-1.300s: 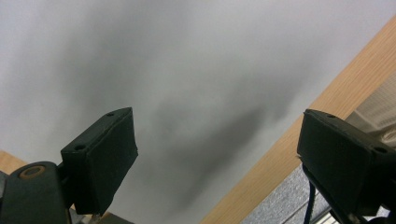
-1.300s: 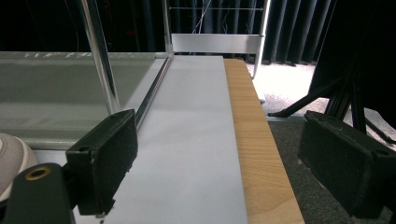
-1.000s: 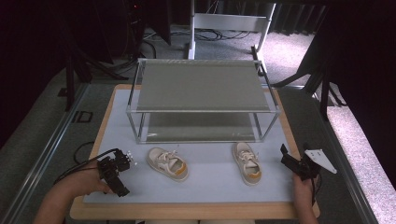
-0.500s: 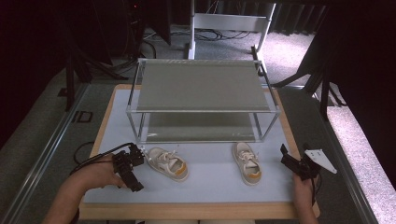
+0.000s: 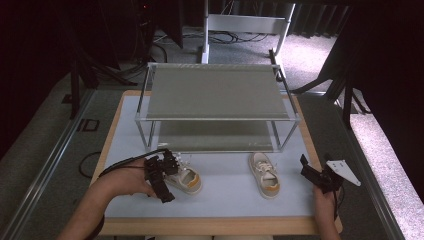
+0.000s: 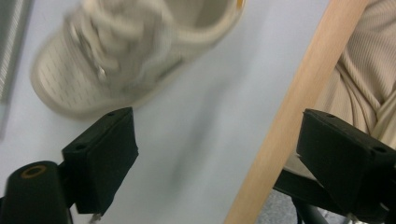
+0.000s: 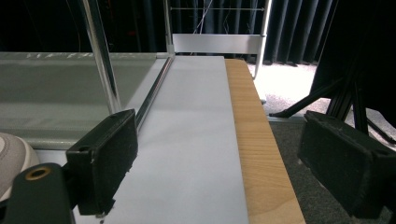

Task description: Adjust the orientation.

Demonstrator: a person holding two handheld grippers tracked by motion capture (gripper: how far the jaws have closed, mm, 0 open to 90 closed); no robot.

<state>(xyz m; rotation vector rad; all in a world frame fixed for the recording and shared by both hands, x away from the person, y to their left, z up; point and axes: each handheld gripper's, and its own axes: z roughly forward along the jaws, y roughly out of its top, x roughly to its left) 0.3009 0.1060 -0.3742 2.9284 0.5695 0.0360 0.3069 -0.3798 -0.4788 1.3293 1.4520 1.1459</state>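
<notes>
A two-tier metal rack [image 5: 215,95] with grey shelves stands at the back of the table [image 5: 225,226], whose pale mat is edged in light wood, while a white metal stand [image 5: 245,22] and dark tripod legs [image 5: 345,85] rest on the grey carpet behind it

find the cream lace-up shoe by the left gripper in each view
High view: cream lace-up shoe lower left, beside the left gripper.
Left gripper view: top left, beyond the open jaws.
Right gripper view: I can't tell; the pale shoe at its left edge may be the other one.
Shared landmark: light wooden table edge.
</notes>
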